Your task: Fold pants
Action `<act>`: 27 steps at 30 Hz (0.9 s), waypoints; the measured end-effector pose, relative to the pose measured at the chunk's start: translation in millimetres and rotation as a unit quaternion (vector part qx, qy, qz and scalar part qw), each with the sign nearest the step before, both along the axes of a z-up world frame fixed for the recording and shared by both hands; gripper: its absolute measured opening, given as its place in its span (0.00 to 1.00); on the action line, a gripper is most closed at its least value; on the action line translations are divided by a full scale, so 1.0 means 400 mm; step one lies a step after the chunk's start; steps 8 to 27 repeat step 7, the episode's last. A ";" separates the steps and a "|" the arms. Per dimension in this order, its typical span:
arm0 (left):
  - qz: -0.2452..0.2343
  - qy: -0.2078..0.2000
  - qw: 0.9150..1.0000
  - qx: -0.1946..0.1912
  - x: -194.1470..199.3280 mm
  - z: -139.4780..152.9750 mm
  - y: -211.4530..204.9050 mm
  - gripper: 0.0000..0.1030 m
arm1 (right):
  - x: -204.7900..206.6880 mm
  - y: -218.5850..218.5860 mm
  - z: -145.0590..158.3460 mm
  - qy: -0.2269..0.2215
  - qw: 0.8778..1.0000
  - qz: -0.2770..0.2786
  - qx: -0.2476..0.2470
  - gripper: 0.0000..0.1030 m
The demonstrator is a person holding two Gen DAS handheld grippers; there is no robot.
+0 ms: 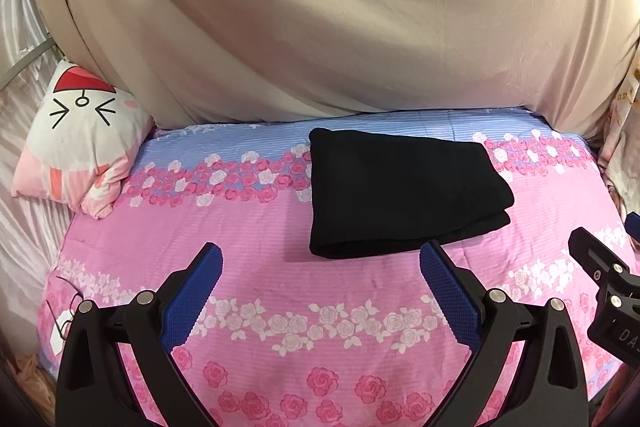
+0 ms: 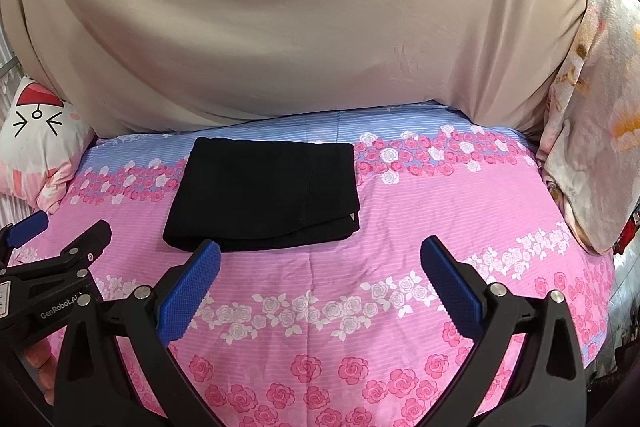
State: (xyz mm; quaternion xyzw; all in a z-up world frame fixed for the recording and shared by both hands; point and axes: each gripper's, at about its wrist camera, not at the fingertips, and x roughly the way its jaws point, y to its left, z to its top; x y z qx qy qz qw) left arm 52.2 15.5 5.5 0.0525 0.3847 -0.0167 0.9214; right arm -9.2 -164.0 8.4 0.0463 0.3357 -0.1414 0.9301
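Note:
The black pants lie folded into a compact rectangle on the pink floral bed sheet; they also show in the right wrist view. My left gripper is open and empty, held just in front of the pants' near edge. My right gripper is open and empty, in front of and to the right of the pants. The right gripper's body shows at the right edge of the left wrist view. The left gripper shows at the left edge of the right wrist view.
A beige blanket hangs behind the bed. A white cat-face pillow lies at the back left. A flowered cloth hangs at the right side of the bed.

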 end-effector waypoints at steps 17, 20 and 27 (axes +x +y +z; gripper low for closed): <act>-0.009 0.016 1.000 -0.004 0.006 -0.007 0.001 0.95 | -0.001 -0.001 0.001 0.000 1.000 -0.001 0.000 0.96; -0.009 0.016 1.000 -0.004 0.006 -0.007 0.001 0.95 | -0.001 -0.001 0.001 0.000 1.000 -0.001 0.000 0.96; -0.009 0.016 1.000 -0.004 0.006 -0.007 0.001 0.95 | -0.001 -0.001 0.001 0.000 1.000 -0.001 0.000 0.96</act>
